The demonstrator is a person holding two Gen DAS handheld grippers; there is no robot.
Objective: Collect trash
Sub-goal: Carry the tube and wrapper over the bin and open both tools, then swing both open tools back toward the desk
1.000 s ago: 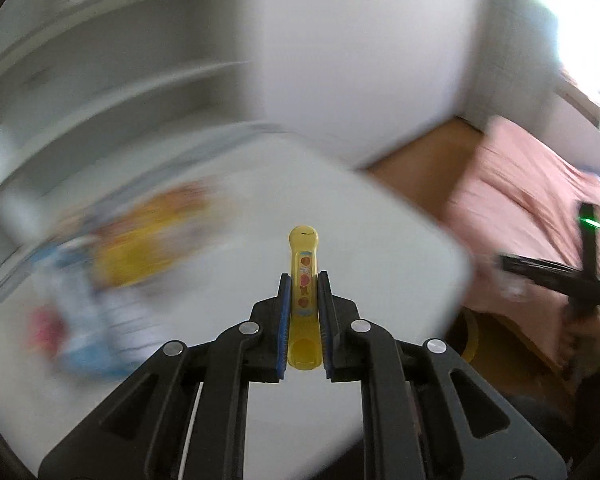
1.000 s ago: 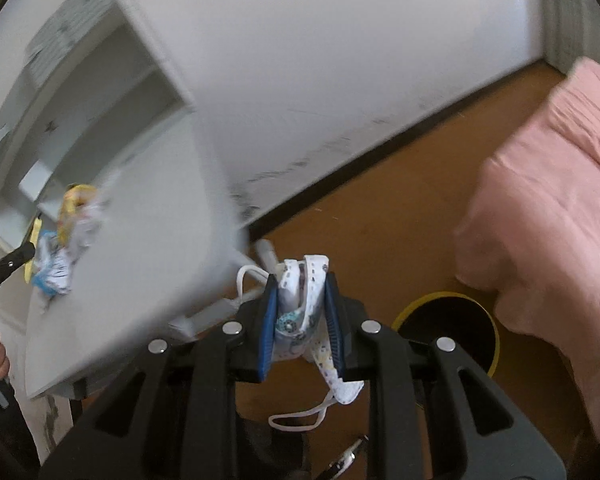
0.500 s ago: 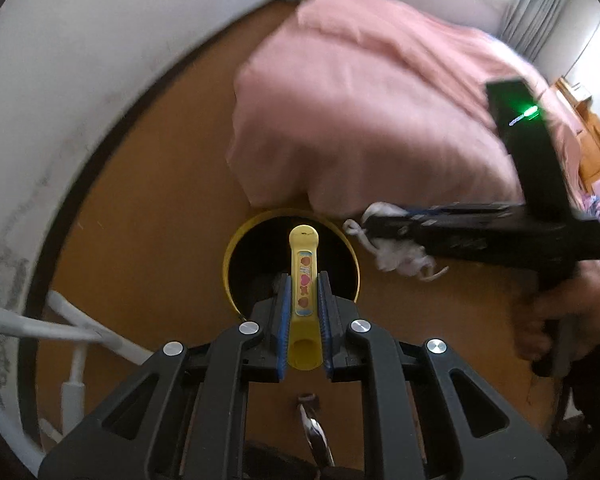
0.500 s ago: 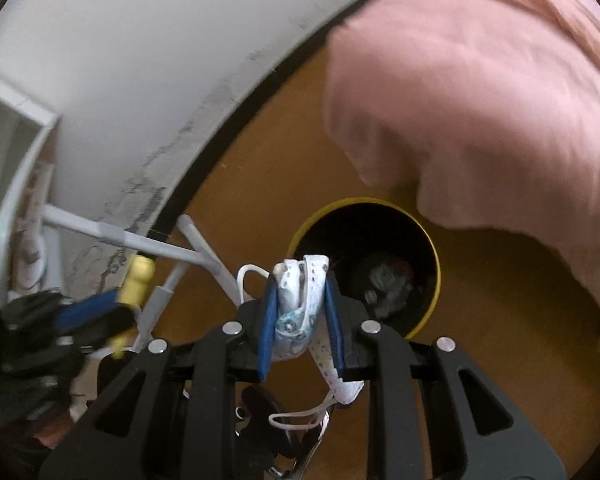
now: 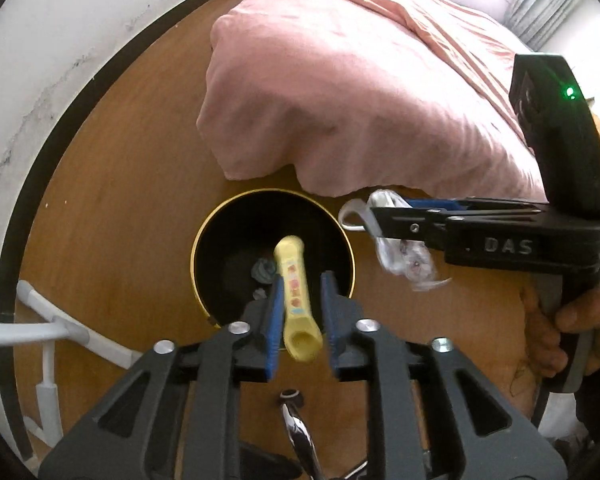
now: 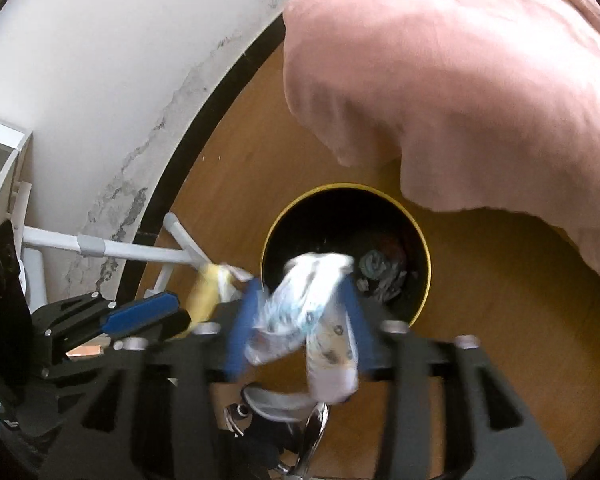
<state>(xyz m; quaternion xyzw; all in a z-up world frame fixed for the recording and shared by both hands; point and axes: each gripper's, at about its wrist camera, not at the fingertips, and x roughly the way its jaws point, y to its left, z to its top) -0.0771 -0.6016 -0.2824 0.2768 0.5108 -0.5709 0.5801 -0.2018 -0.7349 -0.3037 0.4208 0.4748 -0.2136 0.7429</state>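
A black bin with a yellow rim stands on the wooden floor, with some trash lying at its bottom. My left gripper hangs just above its near edge, jaws opening. A yellow tube-shaped wrapper sits loose and tilted between them, with a gap to the right pad. My right gripper is over the bin too, jaws opening, and a white patterned face mask is slipping between its pads, blurred. The left wrist view shows the right gripper from the side with the mask dangling.
A pink bedspread overhangs the floor right behind the bin. White table legs and a white wall with black skirting lie to the left. A person's hand holds the right gripper's handle.
Both grippers came down from beside the table to the bin. Both pairs of jaws have spread. The yellow wrapper has tilted free, and the mask is coming loose.
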